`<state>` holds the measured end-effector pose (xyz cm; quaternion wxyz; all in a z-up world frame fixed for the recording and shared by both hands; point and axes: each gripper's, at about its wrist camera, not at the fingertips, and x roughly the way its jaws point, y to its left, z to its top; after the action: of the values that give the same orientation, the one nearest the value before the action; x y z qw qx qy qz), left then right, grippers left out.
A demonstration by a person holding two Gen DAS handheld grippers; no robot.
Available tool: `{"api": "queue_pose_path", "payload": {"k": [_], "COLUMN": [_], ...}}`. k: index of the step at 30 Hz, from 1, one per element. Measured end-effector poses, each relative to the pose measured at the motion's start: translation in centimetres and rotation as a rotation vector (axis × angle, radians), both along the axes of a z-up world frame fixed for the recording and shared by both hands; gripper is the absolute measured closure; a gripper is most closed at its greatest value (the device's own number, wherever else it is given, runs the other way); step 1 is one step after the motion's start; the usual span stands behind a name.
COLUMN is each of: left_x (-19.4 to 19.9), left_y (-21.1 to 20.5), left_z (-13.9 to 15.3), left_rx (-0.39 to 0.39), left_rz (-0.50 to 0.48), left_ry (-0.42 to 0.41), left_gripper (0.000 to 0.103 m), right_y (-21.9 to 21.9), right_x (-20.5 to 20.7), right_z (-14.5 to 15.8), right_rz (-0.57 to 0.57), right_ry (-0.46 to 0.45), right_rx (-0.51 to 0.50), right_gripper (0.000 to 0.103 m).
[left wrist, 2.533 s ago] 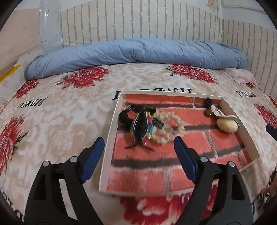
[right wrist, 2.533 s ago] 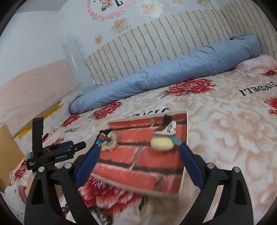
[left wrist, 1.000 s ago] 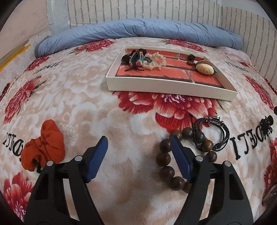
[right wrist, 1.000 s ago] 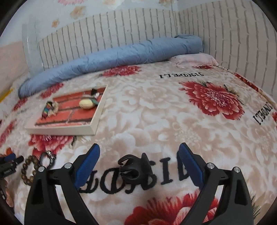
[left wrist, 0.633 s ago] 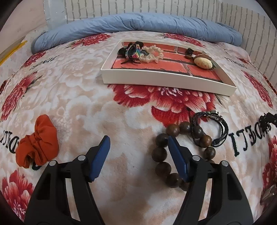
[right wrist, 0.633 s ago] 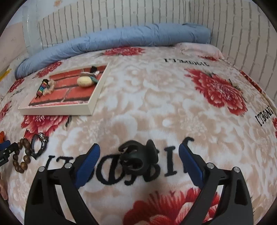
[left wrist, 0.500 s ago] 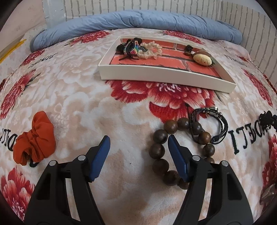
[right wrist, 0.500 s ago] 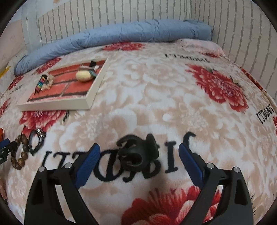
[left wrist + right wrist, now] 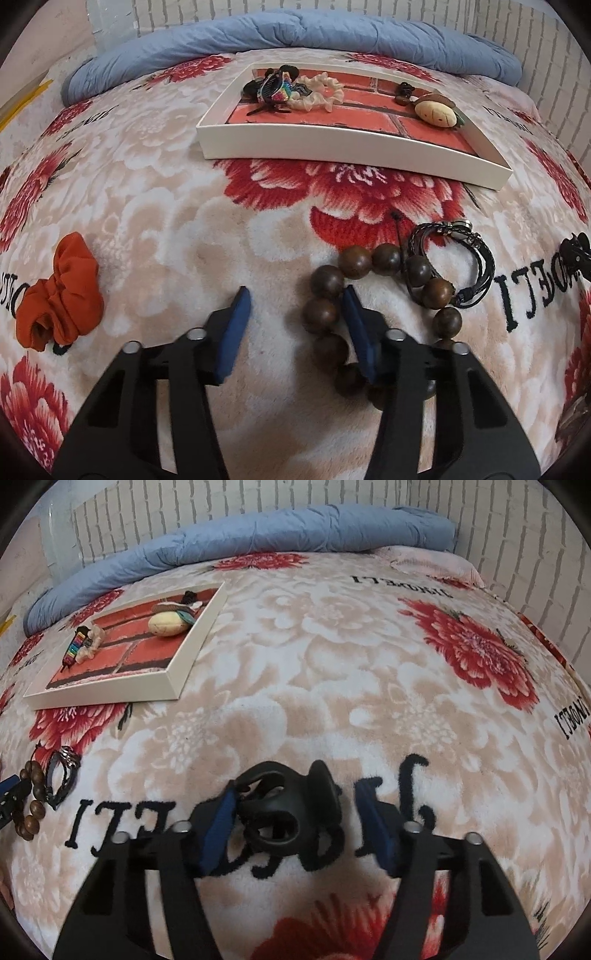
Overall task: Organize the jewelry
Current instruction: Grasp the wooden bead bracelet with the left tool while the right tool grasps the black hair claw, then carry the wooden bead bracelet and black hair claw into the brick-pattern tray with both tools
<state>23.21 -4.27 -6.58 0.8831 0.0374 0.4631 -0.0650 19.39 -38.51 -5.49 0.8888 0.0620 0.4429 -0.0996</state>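
A white tray (image 9: 332, 146) with a red brick-print floor lies on the bed and holds several pieces: a black and rainbow clip, a cream scrunchie, a cream oval ornament. It also shows in the right wrist view (image 9: 192, 653). My left gripper (image 9: 295, 306) is open, low over the blanket, its right finger touching a brown wooden bead bracelet (image 9: 354, 262). A black braided bracelet (image 9: 480, 258) lies against the beads. My right gripper (image 9: 299, 805) is open around a black claw hair clip (image 9: 291, 805) lying on the blanket.
An orange scrunchie (image 9: 62, 295) lies at the left of the flowered blanket (image 9: 147, 206). A rolled blue quilt (image 9: 258, 33) runs along the brick-pattern wall behind the tray. The claw clip shows at the right edge of the left wrist view (image 9: 578, 251).
Both grippers have dropped from the tray to the blanket. The left one has closed in on the bead bracelet and narrowed. The right one has come down around the black claw clip.
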Motion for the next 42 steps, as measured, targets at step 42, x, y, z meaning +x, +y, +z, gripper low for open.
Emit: {"api": "queue_pose_path", "payload": {"k": [42], "left_x": [1.9], "left_y": [0.7], "left_z": [7.9], "left_rx": [-0.072], "left_rz": [-0.085], "left_ry": [-0.225], "left_gripper": [0.085], "right_y": [11.1], "right_x": [7.1], "right_z": [8.5], "right_rz": [0.125], "right_ry": [-0.150], "right_rx": [0.057], "right_gripper": [0.056]}}
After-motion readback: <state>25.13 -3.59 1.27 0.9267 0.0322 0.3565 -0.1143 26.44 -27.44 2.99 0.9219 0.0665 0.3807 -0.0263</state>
